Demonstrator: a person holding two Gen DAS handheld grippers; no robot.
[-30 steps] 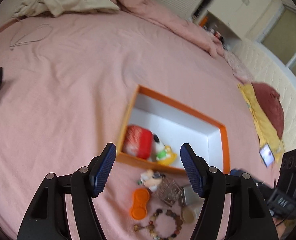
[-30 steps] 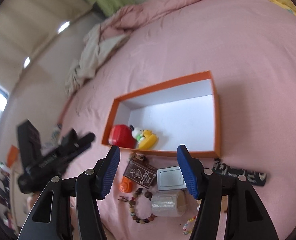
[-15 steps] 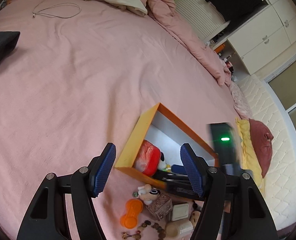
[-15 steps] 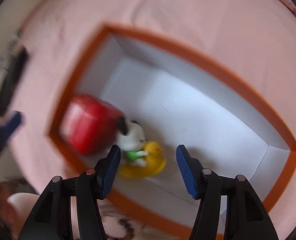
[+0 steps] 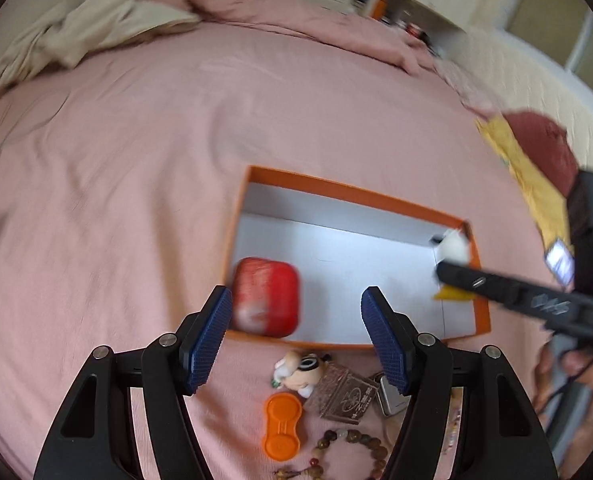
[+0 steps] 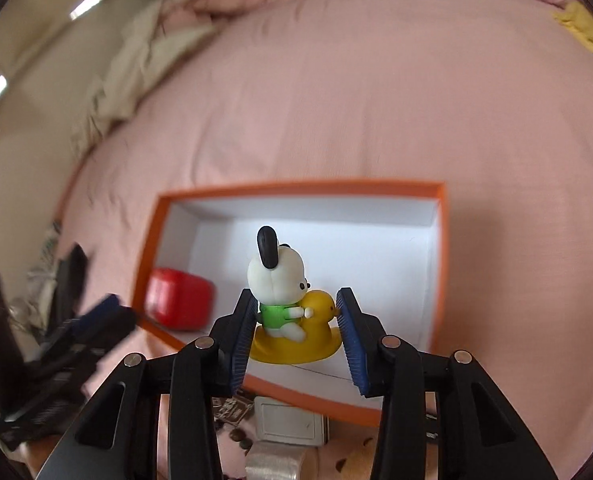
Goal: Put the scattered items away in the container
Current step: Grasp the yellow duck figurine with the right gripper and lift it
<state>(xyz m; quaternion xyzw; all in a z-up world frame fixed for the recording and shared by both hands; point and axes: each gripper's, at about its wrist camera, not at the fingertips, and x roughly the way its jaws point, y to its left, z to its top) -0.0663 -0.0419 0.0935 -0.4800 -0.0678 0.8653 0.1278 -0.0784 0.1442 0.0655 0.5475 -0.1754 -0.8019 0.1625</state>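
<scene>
**Now: dog-on-duck toy lifted over the orange box**

Here we go left to right, starting in the left wrist view. Our left gripper [image 5: 296, 344] hangs with its blue fingers [image 5: 208, 340] spread wide and nothing between them, above the near edge of the orange box [image 5: 376, 196] on the pink bed [image 5: 116, 200]. Inside the box, at its 8 o'clock corner, lies the red case [image 5: 266, 296]. Just outside the near wall, toward 6 o'clock, a small cluster sits on the sheet: a little figurine [image 5: 300, 368], an orange double-lobed case [image 5: 282, 426] below it, a brown card box [image 5: 346, 392] to its right, and a bead bracelet [image 5: 352, 452] at the bottom edge. At 3 o'clock the right gripper [image 5: 452, 276] reaches in over the box's right end, with a hand [image 5: 576, 364] behind it.

In the right wrist view, our right gripper [image 6: 298, 332] has its fingers [image 6: 242, 332] clamped on the dog-on-duck toy [image 6: 286, 312], one pad on each side of the yellow duck base. The toy stands upright, in front of the box's white interior; we cannot tell whether it touches the floor. The red case shows at 9 o'clock in the box, and a white square case [image 6: 288, 420] lies outside the near wall at 6 o'clock.
</scene>
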